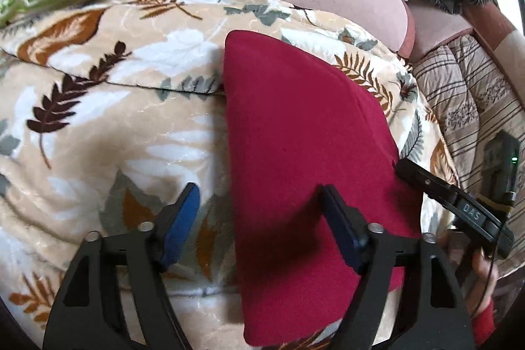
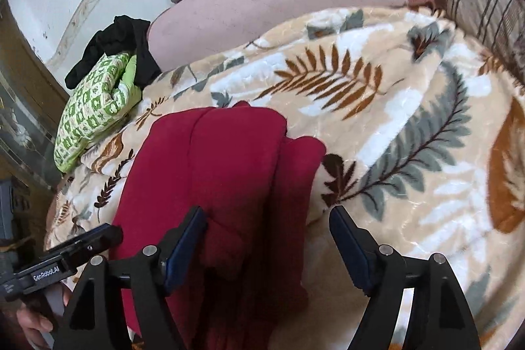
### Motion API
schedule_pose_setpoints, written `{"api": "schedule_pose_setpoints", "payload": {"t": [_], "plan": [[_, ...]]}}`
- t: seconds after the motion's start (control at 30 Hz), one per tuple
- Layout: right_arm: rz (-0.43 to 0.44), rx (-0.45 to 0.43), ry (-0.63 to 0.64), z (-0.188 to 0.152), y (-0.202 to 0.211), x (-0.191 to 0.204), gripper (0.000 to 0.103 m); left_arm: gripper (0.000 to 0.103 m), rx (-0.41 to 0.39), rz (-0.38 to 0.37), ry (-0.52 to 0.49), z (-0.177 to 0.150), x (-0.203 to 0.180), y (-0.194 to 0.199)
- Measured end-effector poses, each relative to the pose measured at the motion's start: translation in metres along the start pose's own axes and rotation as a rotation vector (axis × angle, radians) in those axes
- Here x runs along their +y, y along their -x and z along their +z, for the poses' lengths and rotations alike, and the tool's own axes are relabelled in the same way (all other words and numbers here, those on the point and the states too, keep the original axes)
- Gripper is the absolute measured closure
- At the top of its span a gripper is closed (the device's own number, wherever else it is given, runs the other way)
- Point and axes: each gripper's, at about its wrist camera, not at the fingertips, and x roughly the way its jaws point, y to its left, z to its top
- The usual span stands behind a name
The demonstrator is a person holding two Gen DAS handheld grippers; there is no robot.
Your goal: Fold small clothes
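1. the red cloth (image 1: 305,173) lies on the leaf blanket (image 1: 108,120), right in front of both tongs. it already looks folded over, with a long smooth edge on one side and bumpy layers on the other.
2. the left tongs (image 1: 261,205) are wide apart and hold nothing. one blue tip sits over the blanket and the other sits over the red cloth.
3. the right tongs (image 2: 267,228) are wide apart too and hold nothing. one blue tip is above the cloth, the other above the blanket.
4. the cloth looks soft, thick and light, a bit fuzzy. i think it will bend and flop, not stay stiff.
5. it should not break or slip much, but the layers may slide apart if only the top one is pinched.
6. a good place to grab looks like the near corners, one for each tongs, pinching all the layers together.
7. the blanket is soft and fluffy too, so the tips could catch it by mistake. go for the cloth edge only.
8. a green patterned bundle (image 2: 95,113) and some black clothes (image 2: 111,45) sit far back, well apart from the red cloth.
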Motion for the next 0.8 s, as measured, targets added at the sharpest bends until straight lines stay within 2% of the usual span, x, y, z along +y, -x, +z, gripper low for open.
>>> {"api": "schedule_pose_setpoints", "payload": {"t": [0.17, 0.27, 0.4, 0.43, 0.47, 0.5, 0.6, 0.67, 0.7, 0.8], "plan": [[0.067, 0.036, -0.07, 0.002, -0.024, -0.008, 0.024, 0.023, 0.033, -0.057, -0.003, 0.004, -0.002, -0.019], [0.092, 0.041, -0.066, 0.001, -0.032, -0.005, 0.023, 0.021, 0.044, -0.085, -0.024, 0.005, -0.007, -0.032], [0.126, 0.037, -0.074, -0.001, -0.034, -0.009, 0.022, 0.021, 0.062, -0.144, 0.025, 0.007, -0.003, -0.044], [0.136, 0.034, -0.081, -0.001, -0.034, -0.011, 0.024, 0.023, 0.059, -0.146, 0.022, 0.007, -0.004, -0.044], [0.148, 0.031, -0.082, -0.002, -0.034, -0.011, 0.03, 0.029, 0.058, -0.144, 0.013, 0.007, -0.005, -0.043], [0.157, 0.028, -0.073, -0.003, -0.033, -0.009, 0.048, 0.033, 0.052, -0.137, 0.001, 0.007, -0.007, -0.04], [0.115, -0.005, -0.031, -0.003, -0.019, 0.004, 0.066, 0.045, 0.048, -0.132, -0.01, 0.008, -0.01, -0.03], [0.123, -0.016, -0.035, -0.002, -0.008, 0.009, 0.07, 0.05, 0.053, -0.154, 0.002, 0.007, -0.009, -0.016], [0.137, -0.023, -0.033, -0.002, -0.001, 0.012, 0.075, 0.05, 0.054, -0.155, 0.004, 0.006, -0.008, -0.007], [0.183, -0.019, -0.005, -0.007, 0.022, 0.03, 0.078, 0.05, 0.041, -0.13, -0.006, -0.004, -0.007, 0.023]]}}
